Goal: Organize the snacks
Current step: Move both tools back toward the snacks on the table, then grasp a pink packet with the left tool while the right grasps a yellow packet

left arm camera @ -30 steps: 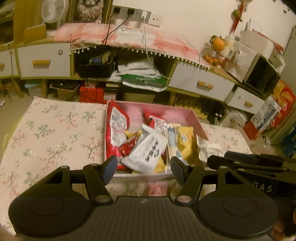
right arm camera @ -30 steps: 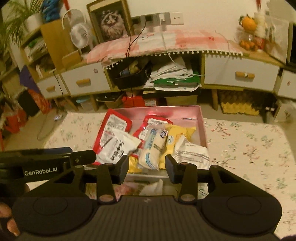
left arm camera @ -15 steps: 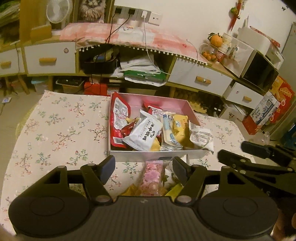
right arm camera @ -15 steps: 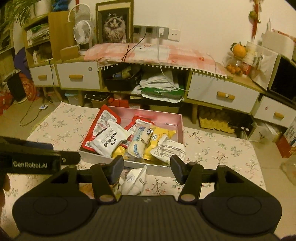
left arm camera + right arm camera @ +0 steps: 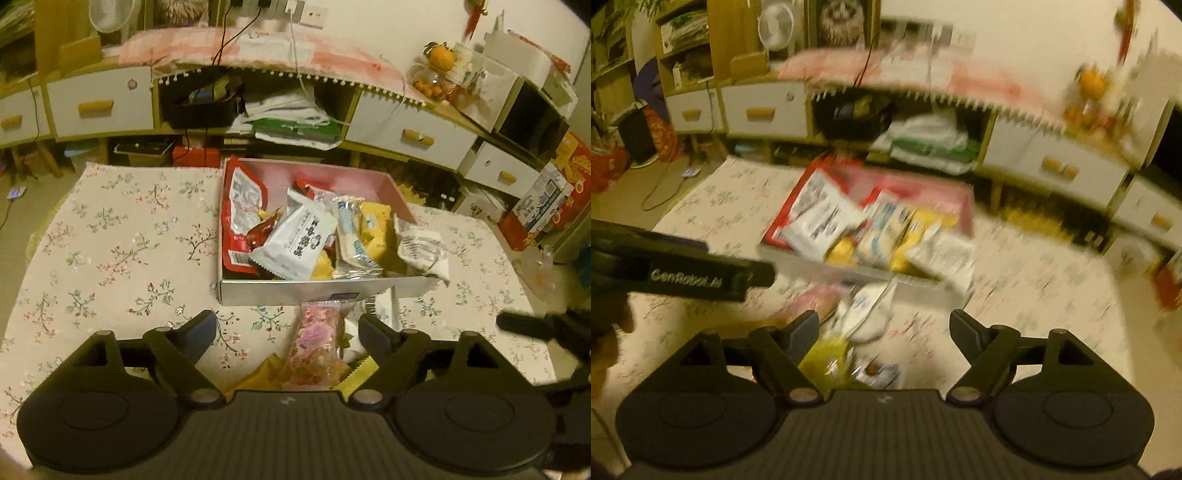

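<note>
Jaws of left gripper (image 5: 286, 328) and right gripper (image 5: 882, 328) are being opened, nothing gripped; pink packet (image 5: 317, 347), long axis pointing toward box (image 5: 295, 291), is lying nearest the left.

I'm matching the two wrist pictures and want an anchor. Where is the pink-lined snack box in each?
Left wrist: the pink-lined box sits at centre, just beyond the left gripper.
Right wrist: the box is blurred, centre-left, beyond the right gripper.
Shared landmark: the tall red packet at the box's left.
</note>
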Motion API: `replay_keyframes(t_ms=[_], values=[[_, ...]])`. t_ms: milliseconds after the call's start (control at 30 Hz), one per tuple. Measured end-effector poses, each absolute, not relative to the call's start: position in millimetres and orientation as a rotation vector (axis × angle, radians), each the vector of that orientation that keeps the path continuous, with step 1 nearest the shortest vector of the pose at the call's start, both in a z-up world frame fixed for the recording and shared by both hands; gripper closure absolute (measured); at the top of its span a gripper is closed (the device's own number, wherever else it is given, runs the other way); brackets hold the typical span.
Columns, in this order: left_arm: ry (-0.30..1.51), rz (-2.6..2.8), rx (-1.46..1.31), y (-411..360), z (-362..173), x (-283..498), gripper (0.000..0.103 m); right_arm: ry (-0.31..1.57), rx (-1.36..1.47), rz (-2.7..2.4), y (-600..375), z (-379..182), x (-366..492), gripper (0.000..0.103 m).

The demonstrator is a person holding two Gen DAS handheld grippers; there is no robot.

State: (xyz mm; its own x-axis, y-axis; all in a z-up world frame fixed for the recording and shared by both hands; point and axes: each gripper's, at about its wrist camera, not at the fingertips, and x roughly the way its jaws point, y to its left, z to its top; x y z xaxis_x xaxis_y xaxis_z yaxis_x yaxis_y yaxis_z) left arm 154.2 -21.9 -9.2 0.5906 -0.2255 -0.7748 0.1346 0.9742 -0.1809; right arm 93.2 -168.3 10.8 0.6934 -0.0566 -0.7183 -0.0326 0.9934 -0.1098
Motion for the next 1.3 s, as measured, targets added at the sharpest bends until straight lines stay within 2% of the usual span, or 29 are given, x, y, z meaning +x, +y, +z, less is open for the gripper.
replay_keyframes(t_ms=[133, 433, 467, 500, 567, 633, 967, 1300], values=[[0.945, -0.201, -0.113, -23, -22, 162, 0.012, 0.891, -0.080, 0.008, -173, -4, 100, 0.028], [1.002, -0.228, -0.131, -43, -57, 177, 0.013, 0.968, -0.057, 0.002, -180, -13, 101, 0.028], [1.008, -0.234, -0.121, -45, -60, 179, 0.021, 0.976, -0.057, 0.008, -180, -14, 101, 0.028], [1.020, -0.239, -0.111, -47, -65, 180, 0.037, 0.983, -0.055, 0.016, -179, -15, 102, 0.028], [1.057, -0.239, -0.114, -48, -73, 182, 0.059, 0.991, -0.054, 0.029, -179, -17, 102, 0.028], [1.074, -0.242, -0.117, -48, -77, 183, 0.066, 0.995, -0.054, 0.034, -180, -18, 103, 0.028], [1.070, -0.248, -0.188, -31, -54, 175, 0.066, 1.034, -0.081, 0.141, -163, -35, 106, 0.029], [1.063, -0.223, -0.219, -16, -47, 174, 0.066, 1.047, -0.218, 0.168, -134, -64, 105, 0.041]])
